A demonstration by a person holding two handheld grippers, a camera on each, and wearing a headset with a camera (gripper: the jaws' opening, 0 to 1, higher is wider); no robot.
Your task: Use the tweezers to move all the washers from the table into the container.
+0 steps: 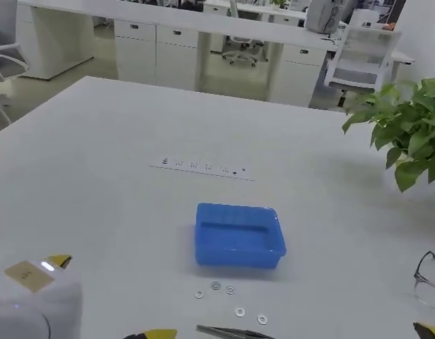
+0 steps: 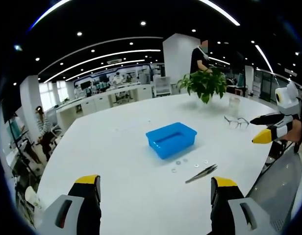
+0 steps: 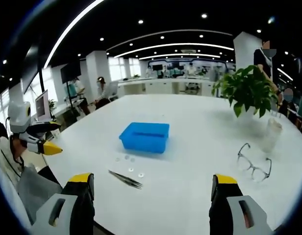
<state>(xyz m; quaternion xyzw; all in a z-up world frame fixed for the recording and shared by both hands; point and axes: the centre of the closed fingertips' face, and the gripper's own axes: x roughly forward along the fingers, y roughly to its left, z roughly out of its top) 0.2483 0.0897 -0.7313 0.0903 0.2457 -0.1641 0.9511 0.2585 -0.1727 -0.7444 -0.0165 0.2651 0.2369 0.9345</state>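
The left gripper (image 2: 155, 183) and the right gripper (image 3: 152, 180) hang over the near edge of the table (image 1: 97, 155), each with its jaws spread wide and nothing between them; the tweezers (image 1: 231, 331) lie flat on the table between the two, touched by neither. Just beyond the tweezers five washers (image 1: 229, 290) are scattered on the tabletop, between the tweezers and the near wall of the blue container (image 1: 239, 210), all outside it; glasses (image 1: 429, 279) lie well off to the right, with a plant (image 1: 408, 127) farther back.
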